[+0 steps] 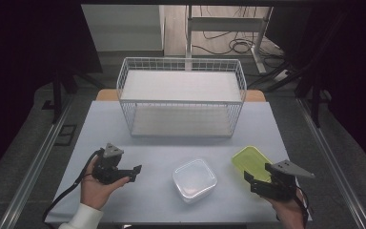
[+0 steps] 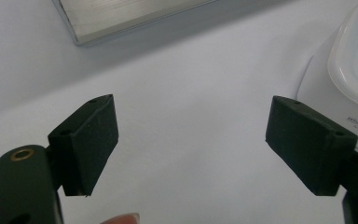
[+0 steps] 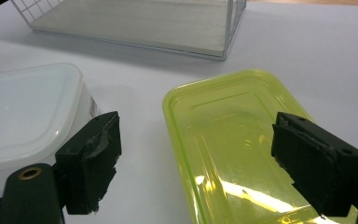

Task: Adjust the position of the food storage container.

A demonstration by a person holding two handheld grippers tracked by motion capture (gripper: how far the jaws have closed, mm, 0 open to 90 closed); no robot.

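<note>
nothing gripped yet: both tongs, left and right, released, yellow container and white container untouched, wire rack at twelve o'clock.

Pale table, white wire rack at back, clear lidded box, yellow-green lid in front
</note>
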